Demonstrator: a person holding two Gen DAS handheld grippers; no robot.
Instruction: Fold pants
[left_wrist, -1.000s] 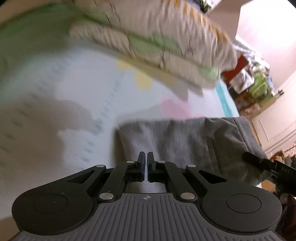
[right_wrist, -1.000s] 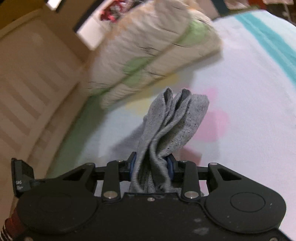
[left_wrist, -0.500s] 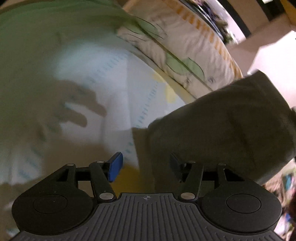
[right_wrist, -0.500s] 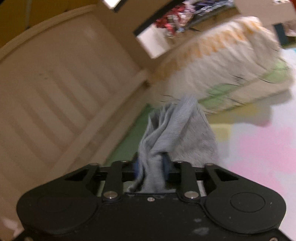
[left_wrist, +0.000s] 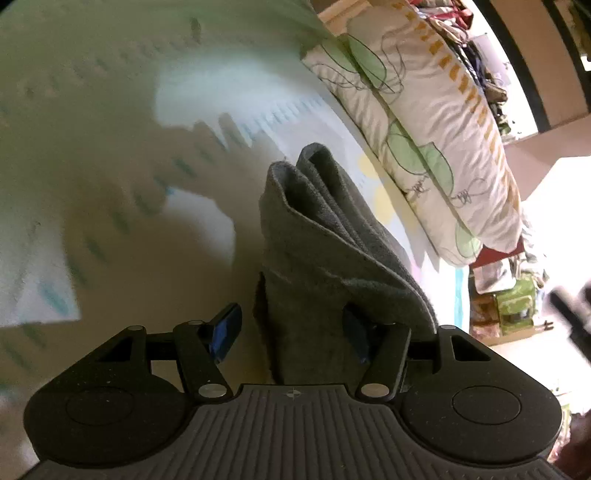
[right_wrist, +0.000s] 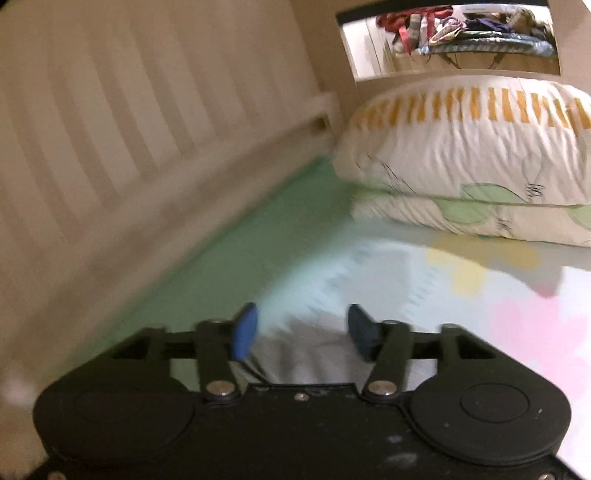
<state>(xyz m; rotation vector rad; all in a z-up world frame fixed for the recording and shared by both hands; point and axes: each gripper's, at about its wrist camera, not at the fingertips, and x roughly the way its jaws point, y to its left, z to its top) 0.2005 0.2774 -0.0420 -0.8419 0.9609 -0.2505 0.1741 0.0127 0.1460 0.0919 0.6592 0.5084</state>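
Observation:
The grey pants (left_wrist: 325, 254) are bunched in folds between the open jaws of my left gripper (left_wrist: 290, 330), resting against its right finger (left_wrist: 354, 334), above the patterned bedsheet (left_wrist: 110, 206). My right gripper (right_wrist: 301, 334) is open with nothing gripped; a pale grey patch of the pants (right_wrist: 314, 360) shows blurred just below and between its fingers. The other gripper shows as a dark blur at the right edge of the left wrist view (left_wrist: 576, 310).
A white pillow with green leaves and orange stripes (left_wrist: 436, 122) lies at the head of the bed, also in the right wrist view (right_wrist: 472, 155). A slatted wooden bed frame (right_wrist: 129, 122) runs along the left. Clutter (left_wrist: 517, 295) stands beyond the bed.
My right gripper opened and let go of the pants, and its view swung toward the bed frame. My left gripper opened and the pants now sit between its jaws.

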